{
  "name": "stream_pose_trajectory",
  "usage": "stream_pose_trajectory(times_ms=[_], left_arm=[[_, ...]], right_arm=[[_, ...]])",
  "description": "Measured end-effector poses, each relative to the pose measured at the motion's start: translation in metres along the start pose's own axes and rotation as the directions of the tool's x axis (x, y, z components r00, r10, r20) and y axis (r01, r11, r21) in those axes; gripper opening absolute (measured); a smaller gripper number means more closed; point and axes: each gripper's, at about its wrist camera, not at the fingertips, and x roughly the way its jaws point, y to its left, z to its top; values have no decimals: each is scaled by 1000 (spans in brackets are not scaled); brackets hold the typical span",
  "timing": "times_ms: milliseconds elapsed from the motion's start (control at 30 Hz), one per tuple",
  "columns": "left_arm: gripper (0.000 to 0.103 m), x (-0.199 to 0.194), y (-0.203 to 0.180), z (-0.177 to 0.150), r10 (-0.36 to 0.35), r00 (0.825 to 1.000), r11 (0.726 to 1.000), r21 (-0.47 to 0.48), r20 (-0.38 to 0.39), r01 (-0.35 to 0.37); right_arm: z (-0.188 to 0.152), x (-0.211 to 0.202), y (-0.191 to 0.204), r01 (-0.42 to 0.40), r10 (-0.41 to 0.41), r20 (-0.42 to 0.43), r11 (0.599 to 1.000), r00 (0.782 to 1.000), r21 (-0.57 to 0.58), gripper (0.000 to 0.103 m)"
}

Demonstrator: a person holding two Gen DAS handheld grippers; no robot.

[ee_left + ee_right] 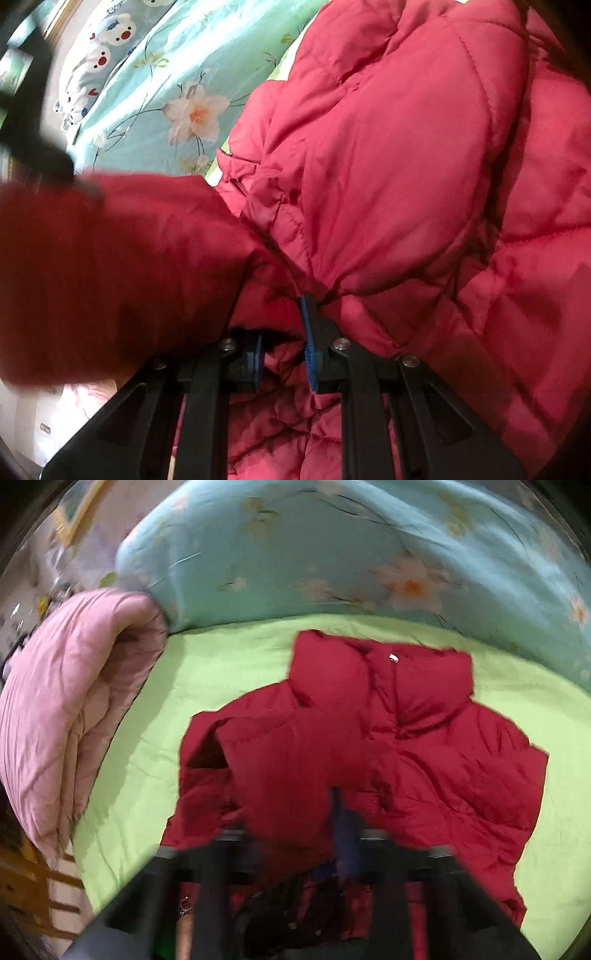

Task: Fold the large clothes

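Red jacket (388, 746) lying front-up on green sheet (221, 664) of the bed, collar toward the floral quilt (332, 546). Pink quilt (66, 686) rolled at the sheet's left edge. Left gripper (284, 354) fingers narrow, pinching jacket fabric. Right gripper (332, 834) blurred, fingers narrow with red fabric draped between them; a firm hold: cannot tell.

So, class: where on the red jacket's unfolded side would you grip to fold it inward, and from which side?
Probably pinch the red jacket at its outer shoulder corner, coming in from the right wrist view's right over the green sheet: that edge lies flat and uncovered.
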Motion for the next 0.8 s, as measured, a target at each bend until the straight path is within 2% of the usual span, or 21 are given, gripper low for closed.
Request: stream_pose_trajectory(times_ms=[67,200,267,333,400,467,533,567,600,633,667,700,767,800], left_arm=[[16,-5,0,-3,-4,1000,1000,3,14,4],[19,-21,4,-14,-48,997,999,10,57,48],[22,-30,13,-23,-99,992,995,-11,78,100],[23,-38,30,-33,-194,977,977,-73,93,201],[23,-44,52,-44,-310,944,932,-160,117,326],[23,-48,77,-57,-409,898,862,-253,161,438],[23,-47,102,-67,-458,865,793,-346,204,501],[23,-46,110,-71,-468,855,766,-381,223,518],[23,-42,127,-78,-478,841,714,-445,254,540],[23,-37,140,-83,-477,836,674,-497,272,547],[23,-31,150,-87,-475,833,640,-540,283,548],[23,-22,162,-94,-467,837,601,-591,285,537],[23,-3,176,-104,-443,858,561,-666,259,491],[23,1,179,-108,-441,861,546,-685,255,483]], right_arm=[[-1,-8,-17,11,-12,26,1000,1000,21,10],[-4,-22,-63,-65,61,43,994,997,93,8],[-6,-24,-88,-97,90,55,986,994,133,7],[-10,-24,-115,-166,155,77,969,985,181,7],[-19,-23,-139,-171,154,94,962,984,211,7],[-31,-19,-161,-188,168,106,955,980,229,6],[-45,-12,-184,-173,151,99,947,984,271,6],[-53,-6,-196,-191,165,108,936,980,297,6],[-59,0,-207,-208,180,114,922,977,327,8],[-63,5,-214,-214,186,112,911,976,352,15],[-69,11,-225,-203,176,104,898,979,390,18],[-73,14,-232,-193,167,97,890,981,414,21],[-84,12,-244,-203,168,116,866,979,457,34],[-88,7,-246,-215,171,134,858,976,466,36]])
